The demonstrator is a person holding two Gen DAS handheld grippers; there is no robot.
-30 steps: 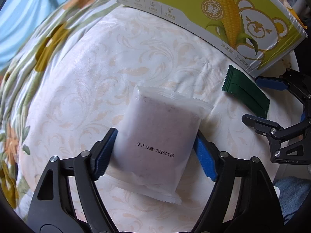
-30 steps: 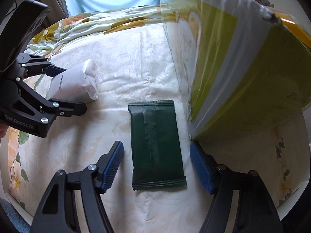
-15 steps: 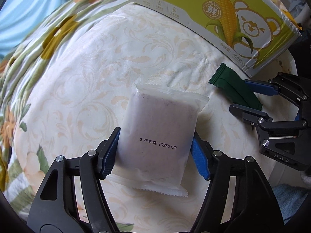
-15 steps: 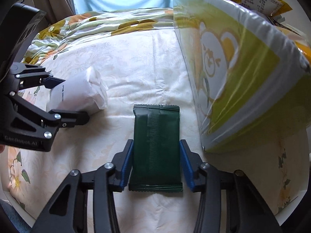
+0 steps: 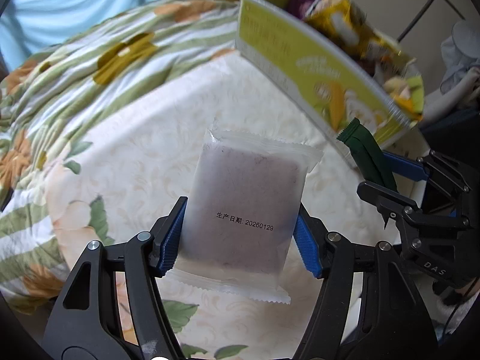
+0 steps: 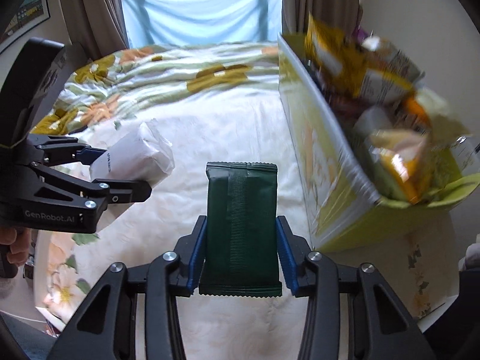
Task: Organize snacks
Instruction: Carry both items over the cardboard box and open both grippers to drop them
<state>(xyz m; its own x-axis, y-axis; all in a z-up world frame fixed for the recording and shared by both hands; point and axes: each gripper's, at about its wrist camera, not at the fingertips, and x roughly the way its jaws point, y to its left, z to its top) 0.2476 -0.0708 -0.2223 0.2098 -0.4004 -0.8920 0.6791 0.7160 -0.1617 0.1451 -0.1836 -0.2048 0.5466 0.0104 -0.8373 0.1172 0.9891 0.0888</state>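
My left gripper (image 5: 240, 240) is shut on a white translucent snack packet (image 5: 246, 207) with a printed date, held lifted above the table. The packet and left gripper also show in the right wrist view (image 6: 135, 159). My right gripper (image 6: 241, 255) is shut on a dark green snack packet (image 6: 241, 225), also lifted; it shows in the left wrist view (image 5: 369, 156) at the right. A yellow-green corn-print box (image 6: 327, 186) stands to the right, open on top and filled with several snack bags (image 6: 387, 90); it also shows in the left wrist view (image 5: 315, 69).
A round table with a cream patterned cloth (image 5: 150, 156) lies below. A floral bedspread (image 6: 180, 72) is behind it, then curtains and a blue-covered window (image 6: 204, 6). The table's edge (image 6: 432, 309) runs close under the box.
Both grippers closed on their packets and lifted them off the table. The views tilted up, so the box's open top and the room behind came into sight.
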